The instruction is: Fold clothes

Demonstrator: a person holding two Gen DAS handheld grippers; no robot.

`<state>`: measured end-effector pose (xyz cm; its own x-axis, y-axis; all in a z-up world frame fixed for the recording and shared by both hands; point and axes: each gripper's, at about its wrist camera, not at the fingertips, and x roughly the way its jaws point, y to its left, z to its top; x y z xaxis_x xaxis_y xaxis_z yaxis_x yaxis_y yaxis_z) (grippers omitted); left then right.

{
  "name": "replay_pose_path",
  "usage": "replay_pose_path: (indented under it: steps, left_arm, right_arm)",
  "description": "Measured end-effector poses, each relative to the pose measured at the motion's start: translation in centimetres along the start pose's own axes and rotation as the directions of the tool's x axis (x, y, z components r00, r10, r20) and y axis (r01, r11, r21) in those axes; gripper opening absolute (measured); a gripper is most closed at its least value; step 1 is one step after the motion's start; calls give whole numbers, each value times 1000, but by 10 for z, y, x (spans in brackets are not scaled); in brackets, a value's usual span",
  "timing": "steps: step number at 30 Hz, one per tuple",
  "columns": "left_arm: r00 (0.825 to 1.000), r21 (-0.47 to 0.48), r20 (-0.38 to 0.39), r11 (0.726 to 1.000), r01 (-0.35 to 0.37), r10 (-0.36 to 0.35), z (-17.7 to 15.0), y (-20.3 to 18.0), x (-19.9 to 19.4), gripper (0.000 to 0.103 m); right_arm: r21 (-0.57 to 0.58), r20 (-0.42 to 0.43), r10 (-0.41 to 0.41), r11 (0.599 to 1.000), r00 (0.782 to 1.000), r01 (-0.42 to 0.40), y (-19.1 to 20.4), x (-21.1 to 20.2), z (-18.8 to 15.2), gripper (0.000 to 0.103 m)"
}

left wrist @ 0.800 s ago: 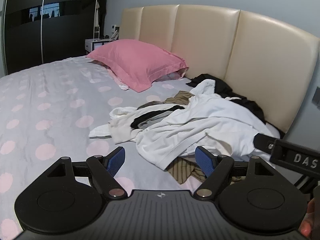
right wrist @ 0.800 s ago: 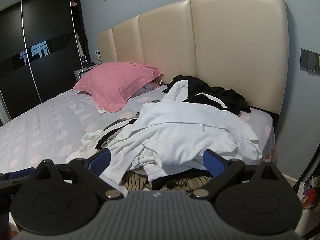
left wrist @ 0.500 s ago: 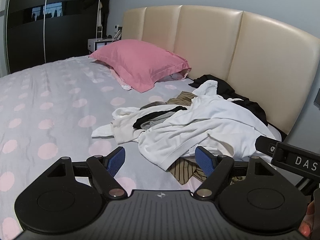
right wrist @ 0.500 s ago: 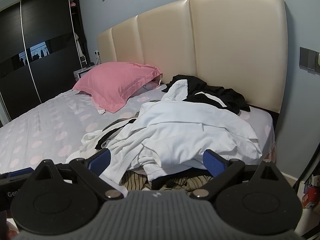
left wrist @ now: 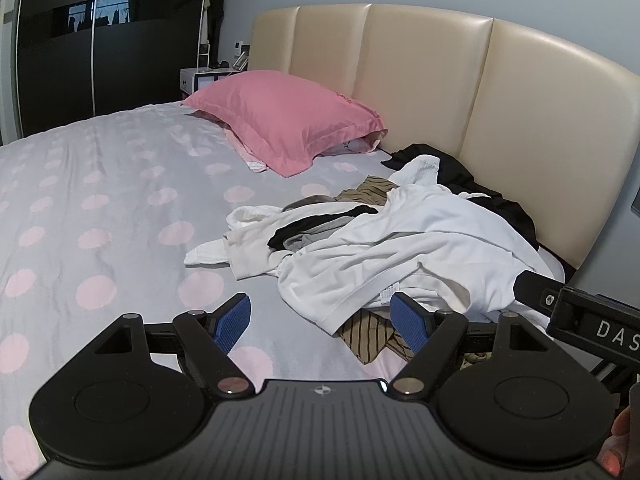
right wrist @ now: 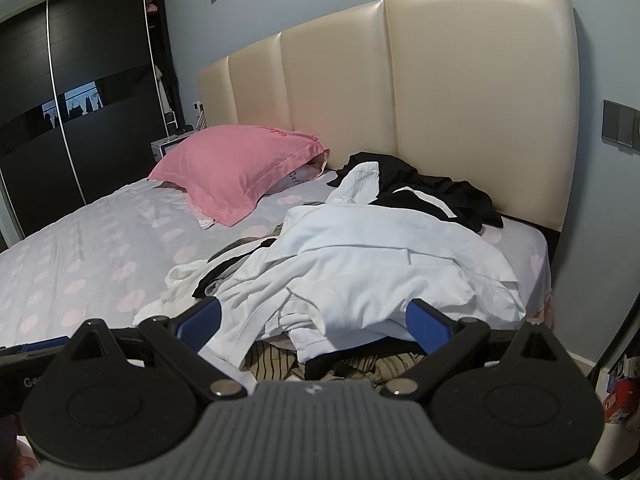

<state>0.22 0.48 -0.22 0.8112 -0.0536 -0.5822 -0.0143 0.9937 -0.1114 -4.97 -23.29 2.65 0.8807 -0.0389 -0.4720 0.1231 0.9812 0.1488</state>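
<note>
I had both tools hovering over the foot-side edge of the clothes heap. My left hand-held gripper (left wrist: 320,322) stood wide, its blue pads apart with nothing pinched; the hem of the crumpled white cotton shirt (left wrist: 420,252) lay just beyond them, right of centre in the left wrist view. My right hand-held gripper (right wrist: 314,320) was equally wide and empty, the same white shirt (right wrist: 384,264) bunched between and beyond its pads in the middle of the right wrist view.

The heap sat on the grey bed sheet with pink dots (left wrist: 100,208), toward the right side of the bed, near the padded cream leather headboard (left wrist: 420,80). Under the shirt's near edge a tan garment with dark stripes (left wrist: 370,334) poked out. A rumpled black garment (right wrist: 436,190) lay behind the shirt, against the headboard, and a small off-white piece (left wrist: 248,236) trailed to the left of the pile. The pink pillow (left wrist: 284,120) rested at upper centre, well apart from the clothes. Dark sliding wardrobe doors (left wrist: 80,60) filled the upper left.
</note>
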Motion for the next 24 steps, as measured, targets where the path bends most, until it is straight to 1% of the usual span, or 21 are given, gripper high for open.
replay_pose_path:
  steps: [9, 24]
  left_arm:
    - [1000, 1, -7, 1000, 3, -3, 1, -3, -3, 76]
    - [1000, 3, -20, 1000, 7, -7, 0, -4, 4, 76]
  right_arm:
    - [11, -7, 7, 1000, 1000, -7, -3, 1, 0, 99]
    - [16, -14, 9, 1000, 1000, -9, -3, 1, 0, 99]
